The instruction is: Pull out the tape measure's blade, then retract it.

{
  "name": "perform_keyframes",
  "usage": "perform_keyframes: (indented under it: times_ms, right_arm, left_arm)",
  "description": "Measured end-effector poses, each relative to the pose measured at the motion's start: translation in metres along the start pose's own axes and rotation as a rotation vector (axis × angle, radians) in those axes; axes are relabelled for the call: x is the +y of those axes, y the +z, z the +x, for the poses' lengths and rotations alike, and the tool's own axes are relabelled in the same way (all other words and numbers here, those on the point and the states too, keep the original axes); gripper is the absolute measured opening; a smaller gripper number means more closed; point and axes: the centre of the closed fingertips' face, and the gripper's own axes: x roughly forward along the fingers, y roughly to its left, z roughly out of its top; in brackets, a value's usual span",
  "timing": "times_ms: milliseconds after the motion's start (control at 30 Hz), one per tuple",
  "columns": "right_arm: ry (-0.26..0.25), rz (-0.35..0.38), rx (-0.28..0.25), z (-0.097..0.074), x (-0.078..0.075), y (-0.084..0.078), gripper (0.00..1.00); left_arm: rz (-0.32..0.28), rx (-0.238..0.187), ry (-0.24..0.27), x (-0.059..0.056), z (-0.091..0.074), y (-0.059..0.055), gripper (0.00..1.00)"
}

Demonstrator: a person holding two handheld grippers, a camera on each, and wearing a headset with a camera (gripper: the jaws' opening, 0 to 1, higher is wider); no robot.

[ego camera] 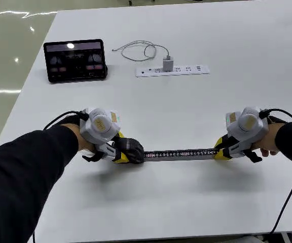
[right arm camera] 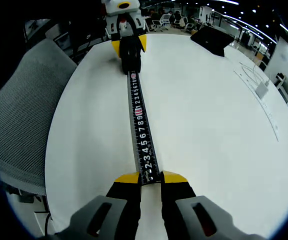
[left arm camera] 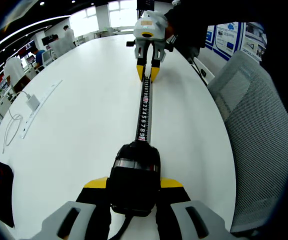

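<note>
Lies flat on the white bench (ego camera: 212, 111), running straight side to side: blade (ego camera: 179, 154) drawn out of the black tape measure case (ego camera: 130, 150). Gripped at the case by the left claw (ego camera: 119, 153), closed around it. Pinched at the tip by the right claw (ego camera: 221, 152), almost closed. Probably calls for guiding the right claw along the blade's line toward the case.

A white table (ego camera: 186, 30) stands on a glossy pale-green floor (ego camera: 4, 50) that mirrors bright streaks of light. 1 grey mesh chair (left arm camera: 264, 125) sits just beside the table. Bright windows (left arm camera: 106, 12) and blue wall posters (left arm camera: 229, 37) lie beyond, under ceiling lights (right arm camera: 227, 2).
</note>
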Motion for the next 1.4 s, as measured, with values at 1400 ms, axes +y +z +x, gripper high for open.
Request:
perform_keyframes:
  times_ms: [1400]
  right_arm:
    - [-0.018,0.017,0.032,-0.015,-0.003,-0.026,0.10]
  left_arm:
    - [0.002,0.005,-0.009,0.002,0.002,-0.001,0.30]
